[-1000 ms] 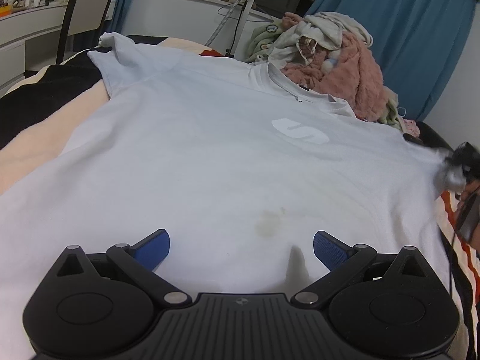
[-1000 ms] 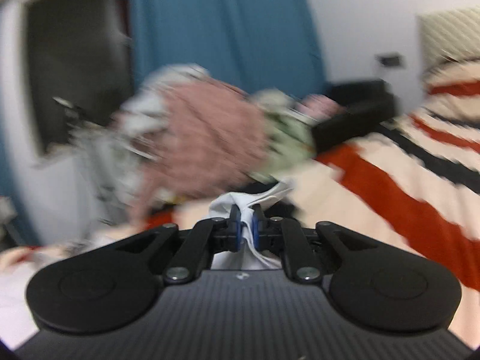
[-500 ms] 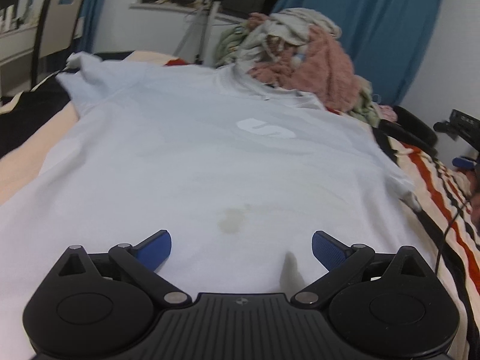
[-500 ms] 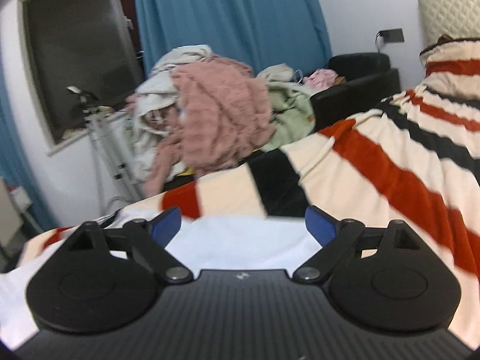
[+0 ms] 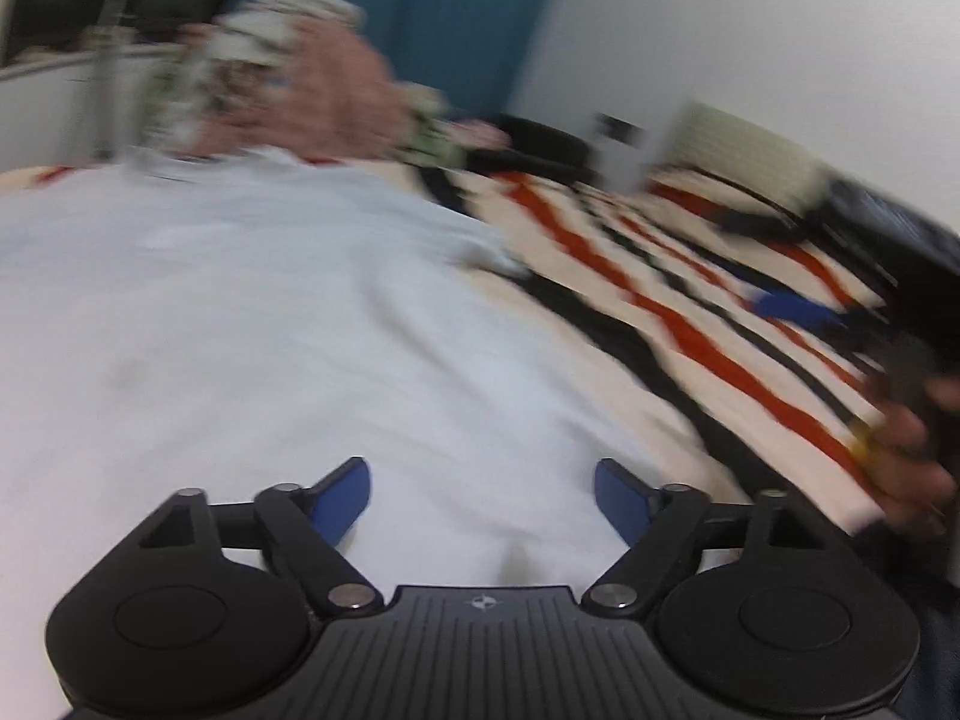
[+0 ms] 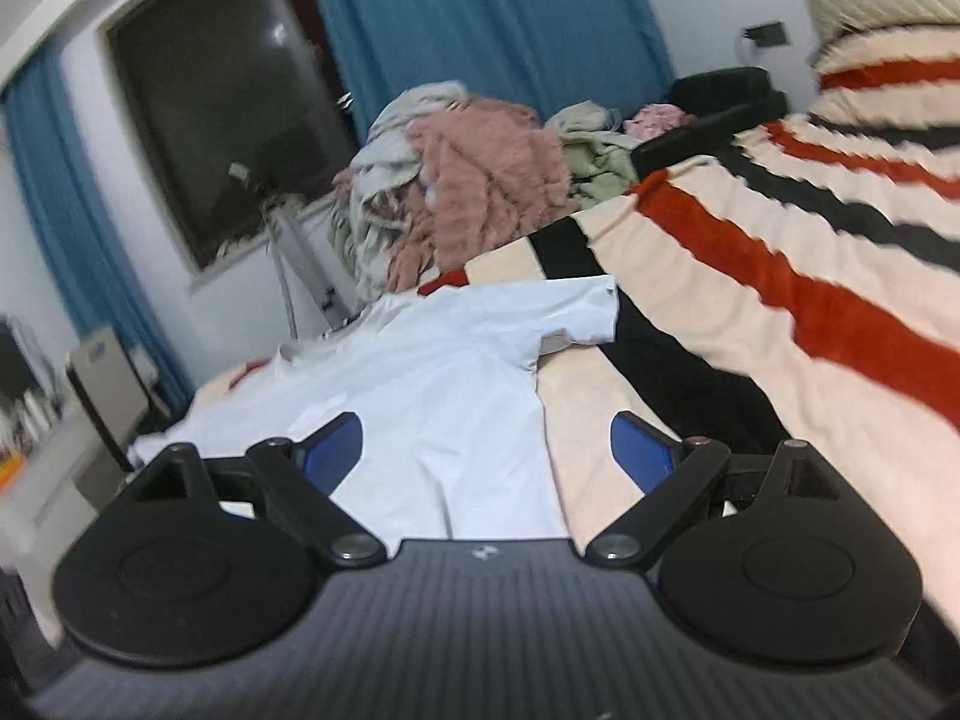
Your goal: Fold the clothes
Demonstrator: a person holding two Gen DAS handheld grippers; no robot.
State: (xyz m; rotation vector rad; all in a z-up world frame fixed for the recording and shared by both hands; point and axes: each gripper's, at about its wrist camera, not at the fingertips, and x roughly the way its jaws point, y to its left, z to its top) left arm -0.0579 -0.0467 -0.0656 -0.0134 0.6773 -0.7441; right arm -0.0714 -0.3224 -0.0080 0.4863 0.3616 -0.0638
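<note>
A pale blue T-shirt (image 5: 252, 324) lies spread flat on the striped bed, filling the left wrist view, which is blurred by motion. My left gripper (image 5: 483, 501) hovers open over the shirt's lower part with nothing between its blue pads. In the right wrist view the same T-shirt (image 6: 456, 378) stretches away, its right sleeve (image 6: 576, 312) laid out flat. My right gripper (image 6: 486, 450) is open above the shirt's right side edge, empty. The right gripper's blue finger (image 5: 792, 307) and the hand (image 5: 912, 450) holding it show at the right of the left wrist view.
A striped red, black and cream blanket (image 6: 810, 276) covers the bed. A heap of clothes with a pink fluffy piece (image 6: 486, 180) sits at the far end by blue curtains (image 6: 480, 18). A chair (image 6: 108, 384) and desk stand at the left.
My right gripper let go of the sleeve, opened and drew back toward the shirt's lower side. My left gripper swung to the right, still open over the shirt.
</note>
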